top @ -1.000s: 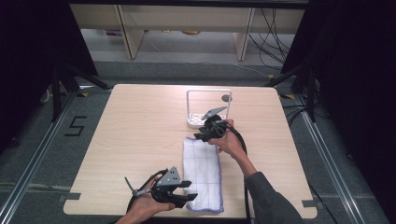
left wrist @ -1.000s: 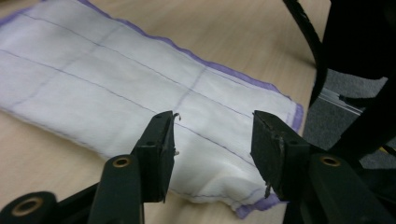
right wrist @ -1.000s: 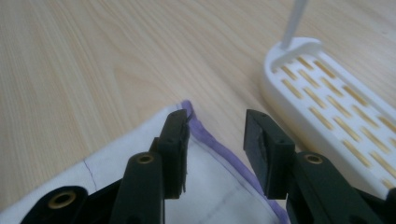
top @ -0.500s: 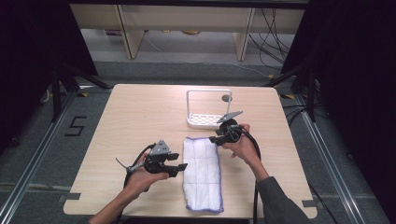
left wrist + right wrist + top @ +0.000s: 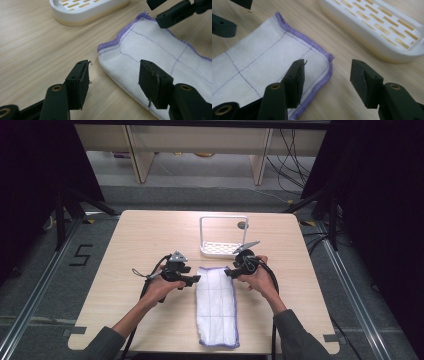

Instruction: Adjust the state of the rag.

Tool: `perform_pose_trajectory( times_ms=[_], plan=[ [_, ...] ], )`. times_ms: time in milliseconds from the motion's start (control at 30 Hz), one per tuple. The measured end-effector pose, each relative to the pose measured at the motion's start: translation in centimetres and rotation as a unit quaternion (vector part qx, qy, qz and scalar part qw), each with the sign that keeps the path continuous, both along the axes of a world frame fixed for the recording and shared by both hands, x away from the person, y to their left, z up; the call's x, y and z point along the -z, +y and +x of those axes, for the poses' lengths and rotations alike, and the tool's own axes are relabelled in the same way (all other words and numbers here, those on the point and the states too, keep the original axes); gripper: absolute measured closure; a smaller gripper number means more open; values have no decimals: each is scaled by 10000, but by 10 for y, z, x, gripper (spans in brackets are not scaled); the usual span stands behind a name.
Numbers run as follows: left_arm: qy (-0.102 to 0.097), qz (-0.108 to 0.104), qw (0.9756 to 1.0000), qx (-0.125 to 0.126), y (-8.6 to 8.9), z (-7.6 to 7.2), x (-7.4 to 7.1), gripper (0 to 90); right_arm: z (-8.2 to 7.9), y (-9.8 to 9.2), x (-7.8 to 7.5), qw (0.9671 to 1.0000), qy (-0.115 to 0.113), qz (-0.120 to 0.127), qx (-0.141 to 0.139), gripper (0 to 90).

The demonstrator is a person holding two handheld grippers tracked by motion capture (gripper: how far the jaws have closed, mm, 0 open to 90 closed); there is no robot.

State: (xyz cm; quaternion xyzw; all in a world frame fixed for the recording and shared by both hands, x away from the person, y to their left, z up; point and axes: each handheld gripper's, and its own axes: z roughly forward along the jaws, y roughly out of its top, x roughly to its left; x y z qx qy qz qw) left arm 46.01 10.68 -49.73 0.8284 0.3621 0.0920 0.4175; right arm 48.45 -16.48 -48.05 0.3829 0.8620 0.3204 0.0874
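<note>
A white folded cloth with a purple hem (image 5: 216, 305) lies lengthwise on the table's near middle. My left gripper (image 5: 193, 279) is at its far left corner. In the left gripper view the left gripper (image 5: 115, 68) stands open, and that corner of the cloth (image 5: 150, 52) lies untouched between the jaws. My right gripper (image 5: 230, 272) is at the far right corner. The right gripper (image 5: 327, 65) is also open and straddles the hemmed corner of the cloth (image 5: 262, 57) without pressing it. Both pairs of jaws have just been opening.
A white slotted rack with an upright wire frame (image 5: 223, 249) stands just beyond the cloth, close to both grippers. It shows as a slotted tray (image 5: 82, 10) in the left gripper view and as the same tray (image 5: 374, 27) in the right gripper view. Bare wooden table (image 5: 130, 245) lies to the left.
My left hand has moved from the cloth's near left corner up to its far left corner. The right hand has drawn back slightly from the rack. Both jaws stand wider.
</note>
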Motion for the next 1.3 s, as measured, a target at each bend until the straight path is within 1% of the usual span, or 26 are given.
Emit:
perform_pose_trajectory(
  times_ms=[67, 133, 167, 200, 267, 300, 367, 433, 467, 533, 567, 600, 667, 700, 733, 767, 833, 867, 900, 933, 967, 1067, 1100, 1200, 1233, 1300],
  plan=[
    [-9, 54, 10000, 43, -3, 5, 1, 423, 0, 2, 2, 10000, 34, -31, 24, 448],
    [-14, -4, 10000, 44, -7, 10, 1, 431, 1, 4, 4, 10000, 60, -67, -11, 441],
    [-18, -74, 10000, 3, -10, 12, 3, 444, 1, 5, 7, 10000, -30, -60, -38, 441],
    [-40, 22, 10000, 53, -10, 14, 2, 452, 0, 7, 6, 9999, 91, -111, 27, 441],
    [-61, 39, 10000, 37, -11, 15, 3, 453, 0, 9, 8, 9999, 108, -76, 69, 442],
    [-65, 24, 10000, 66, -11, 16, 3, 461, 0, 8, 10, 9997, 31, -221, 108, 441],
    [-60, 59, 9999, 59, -11, 17, 3, 467, -1, 9, 10, 9997, 91, -215, 121, 441],
    [-46, 114, 9999, 101, -12, 17, 6, 468, -1, 10, 12, 9998, -6, -155, 103, 441],
    [-13, 167, 9998, 113, -13, 18, 7, 460, -2, 10, 12, 9999, 61, -108, 67, 441],
    [-17, 199, 9997, 109, -14, 18, 9, 453, -2, 10, 10, 9998, 72, -174, 60, 440],
    [-4, 180, 9998, 27, -15, 18, 10, 453, 0, 10, 12, 9998, -116, -129, 54, 440],
    [-1, 221, 9997, 125, -16, 19, 11, 464, -1, 9, 12, 9998, 7, -173, 97, 436],
    [-2, 288, 9994, 169, -18, 18, 13, 470, -1, 10, 12, 9998, 7, -182, 123, 435],
    [-7, 303, 9993, 197, -18, 18, 13, 487, 0, 12, 15, 9997, -47, -179, 150, 435],
    [-32, 287, 9994, 205, -19, 18, 13, 499, 0, 12, 14, 9997, -19, -209, 81, 436],
    [-37, 299, 9992, 274, -19, 18, 13, 540, -2, 15, 15, 9996, 94, -223, 170, 437],
    [-81, 336, 9990, 284, -21, 17, 14, 559, -2, 16, 16, 9996, 87, -228, 166, 450],
    [-91, 339, 9990, 293, -22, 17, 14, 577, -2, 15, 17, 9996, 19, -244, 113, 453],
    [-91, 339, 9990, 293, -22, 17, 14, 597, -3, 16, 17, 9996, 18, -221, 160, 457],
    [-105, 339, 9987, 365, -24, 17, 15, 620, -2, 15, 17, 9996, 30, -257, 129, 461],
    [-105, 339, 9987, 365, -24, 17, 15, 646, -2, 15, 18, 9996, -21, -262, 138, 472],
    [-185, 361, 9982, 436, -23, 16, 15, 737, -3, 16, 19, 9997, 12, -199, 108, 522],
    [-191, 366, 9981, 452, -23, 16, 15, 752, -3, 18, 21, 9996, -52, -159, 219, 534],
    [-201, 311, 9983, 444, -22, 16, 16, 786, -3, 16, 21, 9999, -64, -122, 92, 564],
    [-211, 296, 9984, 439, -22, 16, 16, 797, -4, 16, 19, 9999, 4, -145, 17, 591],
    [-272, 331, 9982, 423, -22, 15, 16, 808, -5, 17, 19, 9999, -3, -150, 21, 643]
  ],
)
